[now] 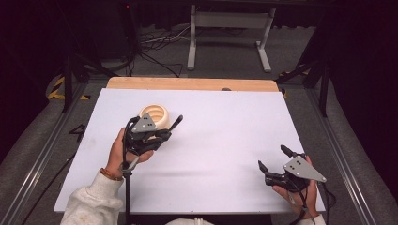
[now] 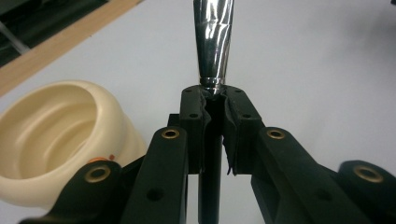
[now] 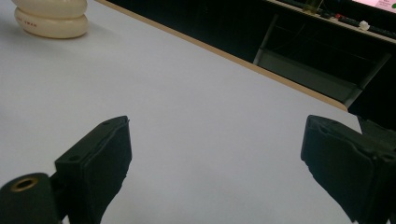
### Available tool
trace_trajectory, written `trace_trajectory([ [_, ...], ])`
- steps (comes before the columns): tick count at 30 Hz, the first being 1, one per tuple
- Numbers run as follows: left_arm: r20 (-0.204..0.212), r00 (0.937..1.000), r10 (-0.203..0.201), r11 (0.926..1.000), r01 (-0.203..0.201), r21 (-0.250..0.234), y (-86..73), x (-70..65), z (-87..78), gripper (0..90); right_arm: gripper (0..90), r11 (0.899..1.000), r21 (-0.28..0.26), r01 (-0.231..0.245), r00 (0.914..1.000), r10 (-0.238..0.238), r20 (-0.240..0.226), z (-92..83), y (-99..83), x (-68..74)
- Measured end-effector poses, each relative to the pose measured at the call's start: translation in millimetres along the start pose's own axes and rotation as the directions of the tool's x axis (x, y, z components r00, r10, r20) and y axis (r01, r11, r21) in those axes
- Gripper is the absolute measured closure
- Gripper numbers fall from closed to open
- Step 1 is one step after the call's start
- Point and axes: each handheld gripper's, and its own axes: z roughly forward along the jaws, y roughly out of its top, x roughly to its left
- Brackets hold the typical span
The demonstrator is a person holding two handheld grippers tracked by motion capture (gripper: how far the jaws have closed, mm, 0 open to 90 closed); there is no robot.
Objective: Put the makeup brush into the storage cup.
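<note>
A cream ribbed bowl (image 1: 154, 115) stands left of the middle of the white tabletop (image 1: 216, 136). In the left gripper view the bowl (image 2: 56, 140) lies just left of the jaws, its opening facing up. My left gripper (image 1: 165, 133) hovers right beside it, shut on a slim metal utensil (image 1: 176, 123). The utensil's shiny tapered shaft (image 2: 213, 42) sticks out beyond the left gripper (image 2: 215, 100), and its far end is out of frame. My right gripper (image 1: 273, 157) rests low near the front right corner, open and holding nothing. Seen along the right gripper (image 3: 215, 154), the bowl (image 3: 50, 18) is far off.
A wooden strip (image 1: 192, 84) borders the tabletop's far edge. Behind it on the floor are a grey metal stand (image 1: 230, 21) and loose cables (image 1: 159, 42). Rails run along both sides of the table.
</note>
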Motion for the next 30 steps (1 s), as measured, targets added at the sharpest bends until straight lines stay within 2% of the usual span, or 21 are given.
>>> trace_trajectory([
  [6, -0.044, 0.999, -0.002, 0.9975, -0.001, -0.07, 0.6, 3.9, -10.0, 79.4, 9.6, 1.0, 0.0, 0.004, 1.0, -0.004, -0.001, -0.1, 0.1, 0.6],
  [12, -0.05, 0.9986, -0.015, 0.9895, 0.008, -0.145, -0.3, 10.4, -17.5, 79.4, 9.6, 1.0, 0.0, 0.003, 1.0, -0.003, 0.0, -0.1, 0.2, 0.8],
  [13, -0.048, 0.9986, -0.02, 0.9852, 0.012, -0.171, -0.8, 13.3, -19.6, 79.4, 9.6, 1.0, 0.001, 0.004, 1.0, -0.004, 0.001, -0.1, 0.2, 1.0],
  [15, -0.044, 0.9987, -0.026, 0.9831, 0.017, -0.183, -0.8, 14.9, -20.6, 79.4, 9.6, 1.0, 0.0, 0.003, 1.0, -0.003, 0.0, -0.1, 0.1, 1.1],
  [17, -0.059, 0.9976, -0.035, 0.9764, 0.022, -0.215, -0.4, 18.8, -23.5, 79.4, 9.6, 1.0, 0.001, 0.002, 1.0, -0.002, 0.0, 0.1, 0.0, 1.0],
  [18, -0.053, 0.9974, -0.048, 0.9695, 0.034, -0.243, -0.1, 23.1, -25.5, 79.4, 9.6, 1.0, 0.001, 0.003, 1.0, -0.003, 0.001, 0.3, 0.1, 1.0],
  [19, -0.061, 0.9964, -0.058, 0.9656, 0.04, -0.257, 0.2, 24.9, -26.4, 79.4, 9.6, 1.0, 0.0, 0.003, 1.0, -0.003, 0.002, 0.4, 0.2, 1.1],
  [20, -0.069, 0.9958, -0.059, 0.9626, 0.039, -0.268, 0.5, 27.1, -27.2, 79.4, 9.6, 1.0, -0.001, 0.003, 1.0, -0.003, 0.003, 0.3, 0.4, 1.4],
  [21, -0.069, 0.9958, -0.059, 0.9626, 0.039, -0.268, 0.5, 27.1, -27.2, 79.4, 9.6, 1.0, -0.001, 0.003, 1.0, -0.003, 0.003, 0.3, 0.4, 1.4],
  [22, -0.078, 0.9949, -0.063, 0.9568, 0.038, -0.288, 0.9, 30.5, -28.1, 79.4, 9.6, 1.0, -0.002, 0.005, 1.0, -0.005, 0.002, 0.2, 0.4, 1.7],
  [25, -0.086, 0.9934, -0.076, 0.9471, 0.045, -0.318, 1.2, 37.2, -28.6, 79.4, 9.6, 1.0, 0.0, 0.004, 1.0, -0.004, 0.003, 0.3, 0.2, 1.5],
  [29, -0.096, 0.9917, -0.086, 0.9352, 0.047, -0.351, 1.4, 47.7, -26.1, 79.4, 9.6, 1.0, -0.002, 0.001, 1.0, -0.001, 0.002, 0.1, 0.1, 0.8],
  [30, -0.114, 0.9902, -0.08, 0.9336, 0.035, -0.357, 1.6, 49.7, -25.0, 79.4, 9.6, 1.0, -0.001, -0.001, 1.0, 0.001, 0.001, 0.4, 0.0, 0.8],
])
